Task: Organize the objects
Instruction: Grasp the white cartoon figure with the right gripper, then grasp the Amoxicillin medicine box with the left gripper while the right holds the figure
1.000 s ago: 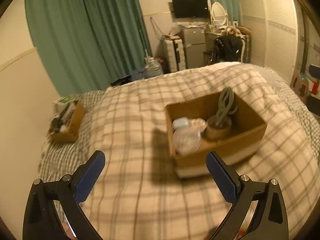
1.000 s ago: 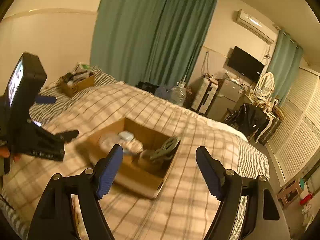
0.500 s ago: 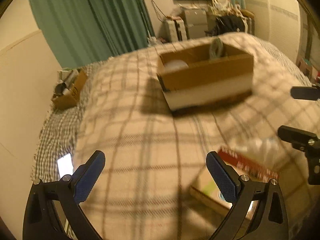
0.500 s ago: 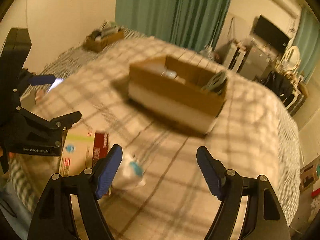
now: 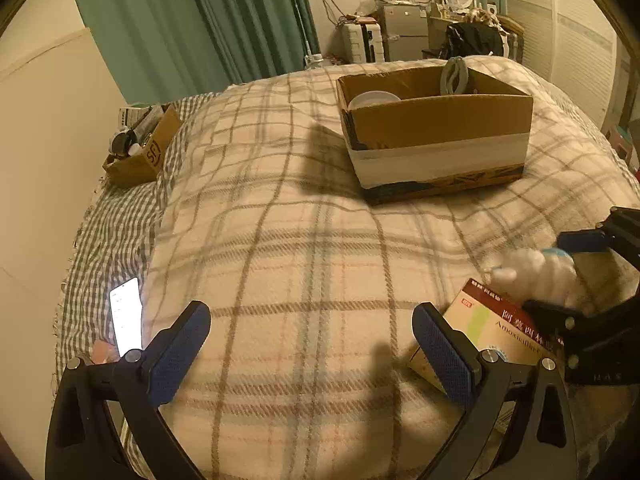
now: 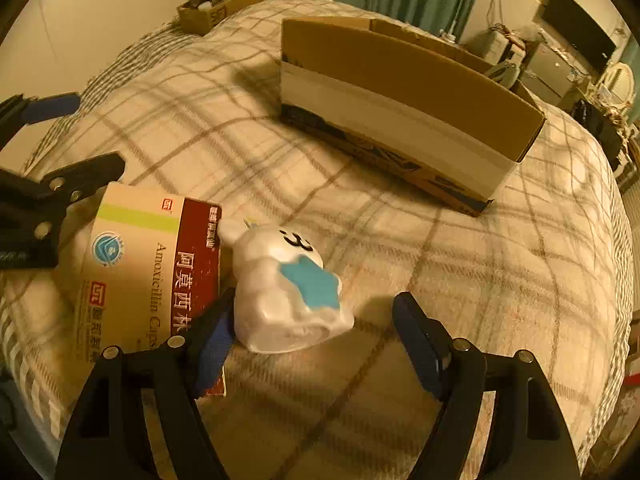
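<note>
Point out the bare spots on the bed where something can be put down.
Bare blanket lies between the big cardboard box and the left gripper, and beyond the box's right end. Crowded: the medicine box and white figurine touch at the right gripper.

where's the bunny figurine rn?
Right wrist view: bunny figurine lies on the plaid blanket between the open right jaws, beside the amoxicillin box.
</note>
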`<state>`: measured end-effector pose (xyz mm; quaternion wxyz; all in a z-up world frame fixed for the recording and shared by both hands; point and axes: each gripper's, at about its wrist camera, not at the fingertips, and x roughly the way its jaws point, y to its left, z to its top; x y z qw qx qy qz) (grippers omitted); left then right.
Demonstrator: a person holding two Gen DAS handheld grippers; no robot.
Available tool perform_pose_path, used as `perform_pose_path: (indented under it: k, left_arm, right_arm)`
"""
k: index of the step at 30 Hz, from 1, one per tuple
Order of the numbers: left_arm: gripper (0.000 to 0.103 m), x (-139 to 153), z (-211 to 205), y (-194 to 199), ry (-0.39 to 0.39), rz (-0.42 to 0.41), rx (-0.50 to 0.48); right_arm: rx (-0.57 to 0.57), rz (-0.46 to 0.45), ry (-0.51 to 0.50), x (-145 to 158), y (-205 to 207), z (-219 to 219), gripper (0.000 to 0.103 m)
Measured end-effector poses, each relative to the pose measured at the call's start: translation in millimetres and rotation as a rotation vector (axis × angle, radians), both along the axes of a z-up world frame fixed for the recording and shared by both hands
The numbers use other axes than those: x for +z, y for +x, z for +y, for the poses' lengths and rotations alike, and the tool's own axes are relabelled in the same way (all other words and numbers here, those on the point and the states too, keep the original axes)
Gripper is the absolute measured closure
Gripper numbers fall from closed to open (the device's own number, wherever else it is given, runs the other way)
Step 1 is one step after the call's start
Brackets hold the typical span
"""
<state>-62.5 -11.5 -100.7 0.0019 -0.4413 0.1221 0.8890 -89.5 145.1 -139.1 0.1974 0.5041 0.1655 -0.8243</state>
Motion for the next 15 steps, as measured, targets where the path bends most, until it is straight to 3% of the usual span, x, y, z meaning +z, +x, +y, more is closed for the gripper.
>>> perform_pose_path:
  k: [1,11,15]
  left_arm:
    - [0.000,0,1,0,-0.008,0.001,0.001]
    - [0.000,10,-1,16,0.015,-0.029,0.007]
    - [0.000,19,8,30,0.104,-0.024,0.017]
  right_arm:
    - [0.007,0.004,-0.004,2,2,0,0.051]
    - [-0.048,0.184,-0.022,40,22,19,0.050]
    - [-0.087,0.228,-0.027,50,31,34,0.050]
